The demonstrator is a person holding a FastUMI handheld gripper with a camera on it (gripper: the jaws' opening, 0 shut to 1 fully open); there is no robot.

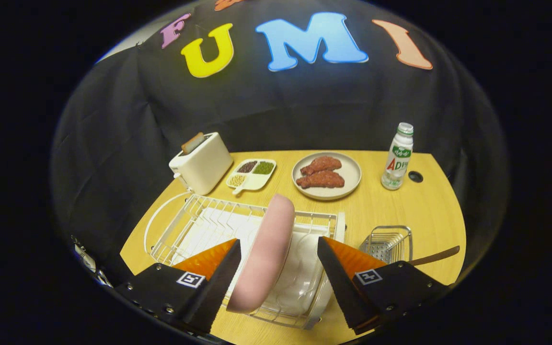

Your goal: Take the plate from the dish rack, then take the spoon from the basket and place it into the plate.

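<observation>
Pink plate on edge in the wire rack, upright with a slight lean, long axis running away from the fingers toward the table's far side, rim facing the camera. Sits in the rack's near half, over a clear tray under the wires.

Tongs wide open, one finger on each side of the plate. Left finger close to the plate's face, contact not clear; right finger apart from it, with tray showing in the gap. Nothing gripped.

Small metal basket just right of the rack, beyond the right finger. Brown spoon handle sticking out of it to the right, nearly level, bowl end hidden.

Beyond the rack: white toaster with a slice of bread up in its slot, a divided dish of beans and grains beside it, a round plate of meat, and a bottle standing upright near a hole in the tabletop.
</observation>
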